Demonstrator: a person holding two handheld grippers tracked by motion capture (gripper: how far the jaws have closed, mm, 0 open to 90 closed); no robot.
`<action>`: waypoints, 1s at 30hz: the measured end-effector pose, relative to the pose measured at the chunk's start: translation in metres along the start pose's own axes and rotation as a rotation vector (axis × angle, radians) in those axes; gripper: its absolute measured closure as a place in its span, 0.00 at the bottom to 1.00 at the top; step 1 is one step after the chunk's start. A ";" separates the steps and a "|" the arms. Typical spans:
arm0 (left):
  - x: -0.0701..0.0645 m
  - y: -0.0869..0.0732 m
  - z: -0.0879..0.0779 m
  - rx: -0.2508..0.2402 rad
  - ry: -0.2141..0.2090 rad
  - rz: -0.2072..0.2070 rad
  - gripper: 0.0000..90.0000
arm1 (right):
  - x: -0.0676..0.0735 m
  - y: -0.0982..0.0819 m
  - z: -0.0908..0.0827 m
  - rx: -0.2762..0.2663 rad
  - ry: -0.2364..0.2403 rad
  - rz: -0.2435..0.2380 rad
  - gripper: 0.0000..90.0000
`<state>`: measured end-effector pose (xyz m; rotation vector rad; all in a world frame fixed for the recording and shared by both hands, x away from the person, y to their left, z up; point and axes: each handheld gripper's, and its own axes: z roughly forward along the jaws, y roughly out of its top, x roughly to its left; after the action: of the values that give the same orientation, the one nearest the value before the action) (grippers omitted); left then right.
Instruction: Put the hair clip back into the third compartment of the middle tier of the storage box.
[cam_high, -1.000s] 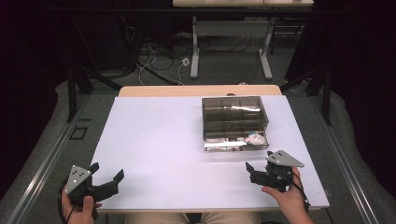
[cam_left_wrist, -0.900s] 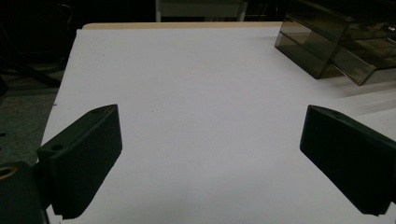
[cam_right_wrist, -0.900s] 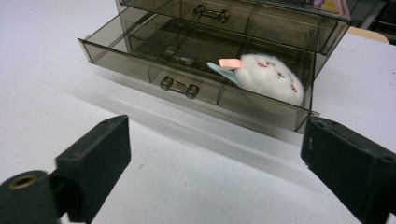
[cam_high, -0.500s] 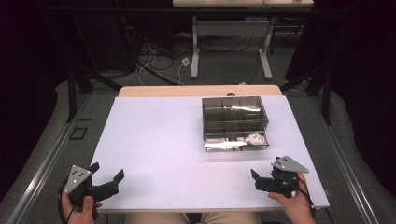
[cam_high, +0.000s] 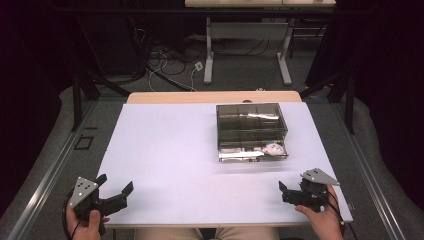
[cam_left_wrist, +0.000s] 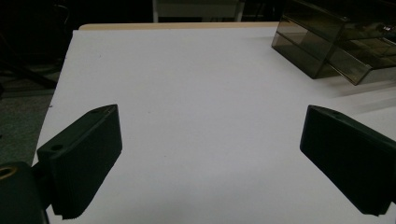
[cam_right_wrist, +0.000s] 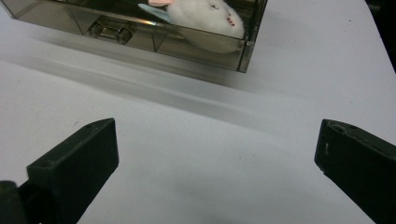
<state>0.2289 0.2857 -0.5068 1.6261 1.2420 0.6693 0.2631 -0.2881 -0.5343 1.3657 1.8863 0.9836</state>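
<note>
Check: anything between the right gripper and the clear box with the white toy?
Nothing: bare white table between the right gripper and the clear box holding the white toy, per the right gripper view.

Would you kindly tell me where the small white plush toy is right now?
In the high view, the white plush toy lies inside the smoky clear box, in its front right corner, on the table's right half, beyond the right gripper.
</note>
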 end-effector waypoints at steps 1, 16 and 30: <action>0.000 0.000 0.000 0.000 -0.001 0.000 0.07 | -0.002 0.000 0.000 -0.001 -0.002 0.010 0.00; 0.001 0.000 0.001 -0.004 0.004 0.000 0.06 | -0.009 -0.002 0.005 0.006 0.022 0.088 0.00; 0.002 0.000 0.002 -0.005 0.007 0.000 0.06 | -0.005 -0.003 0.009 0.023 0.035 0.086 0.00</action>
<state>0.2309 0.2867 -0.5080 1.6207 1.2445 0.6787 0.2704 -0.2915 -0.5411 1.4630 1.8831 1.0368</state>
